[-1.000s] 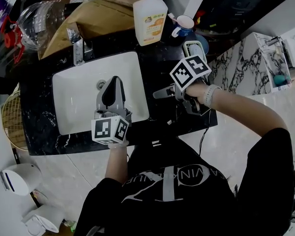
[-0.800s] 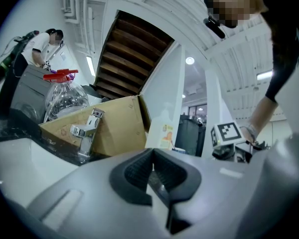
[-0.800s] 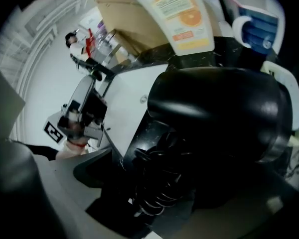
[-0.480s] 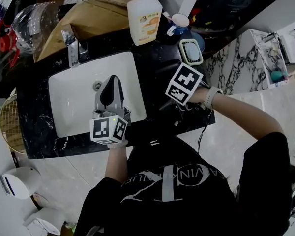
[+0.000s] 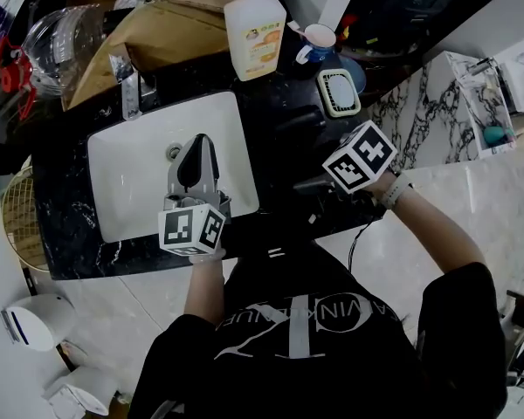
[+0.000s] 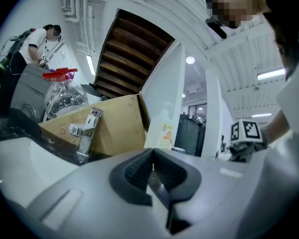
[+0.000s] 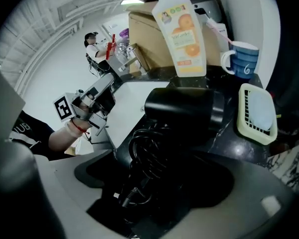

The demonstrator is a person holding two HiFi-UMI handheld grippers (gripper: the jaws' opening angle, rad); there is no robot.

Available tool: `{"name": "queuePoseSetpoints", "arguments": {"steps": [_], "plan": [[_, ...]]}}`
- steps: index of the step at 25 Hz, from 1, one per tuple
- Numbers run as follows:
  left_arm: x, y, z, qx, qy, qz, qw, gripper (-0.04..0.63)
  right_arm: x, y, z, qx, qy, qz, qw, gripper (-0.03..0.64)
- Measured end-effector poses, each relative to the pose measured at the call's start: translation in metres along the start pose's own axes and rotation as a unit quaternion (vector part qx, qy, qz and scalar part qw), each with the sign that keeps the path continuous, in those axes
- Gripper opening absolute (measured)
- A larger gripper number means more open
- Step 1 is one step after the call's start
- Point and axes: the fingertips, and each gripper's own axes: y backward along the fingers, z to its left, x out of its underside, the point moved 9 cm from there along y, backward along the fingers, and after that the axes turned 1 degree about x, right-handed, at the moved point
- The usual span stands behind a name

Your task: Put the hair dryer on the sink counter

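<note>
Left gripper (image 5: 201, 147): jaws together, empty, over sink basin (image 5: 131, 190); farther claw | hair dryer (image 7: 182, 106): lying on sink counter (image 5: 70, 243) right of basin, barrel crosswise, handle and coiled cord pointing back at nearer claw | right gripper (image 7: 154, 183): jaws wide, straddling handle end, apparently unclamped; judged clear by straight pull-back.

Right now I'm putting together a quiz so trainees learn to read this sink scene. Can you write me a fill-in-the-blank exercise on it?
1. The hair dryer lying on the dark counter is ____ in colour.
2. The left tool, jaws together, hangs over the white ____.
3. The right tool has its jaws ____, with the dryer's coiled cord between them.
4. The mug beside the soap bottle is ____.

Missing words: black; basin; apart; blue.
</note>
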Motion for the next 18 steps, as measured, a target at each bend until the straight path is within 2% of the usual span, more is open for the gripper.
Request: {"name": "queuePoseSetpoints", "arguments": {"steps": [3,8,11,14,18], "plan": [[-0.002,0.003,-0.001,-0.004,-0.005,0.001,1.0000,0.000,0.003,0.013,-0.003,0.008,0.004,-0.034,0.999,0.440],[-0.008,0.005,-0.004,-0.007,-0.014,0.003,0.9999,0.000,0.005,0.034,-0.003,0.010,0.008,-0.105,0.994,0.214],[-0.011,0.007,-0.006,-0.008,-0.019,0.004,0.9998,0.000,0.007,0.044,-0.005,0.020,0.009,-0.154,0.988,0.115],[-0.014,0.009,-0.008,-0.010,-0.027,0.003,0.9996,0.000,0.006,0.054,-0.006,0.048,0.016,-0.212,0.976,0.018],[-0.019,0.010,-0.010,-0.015,-0.043,0.003,0.9990,0.000,0.002,0.065,-0.004,0.072,0.031,-0.288,0.955,0.002]]}}
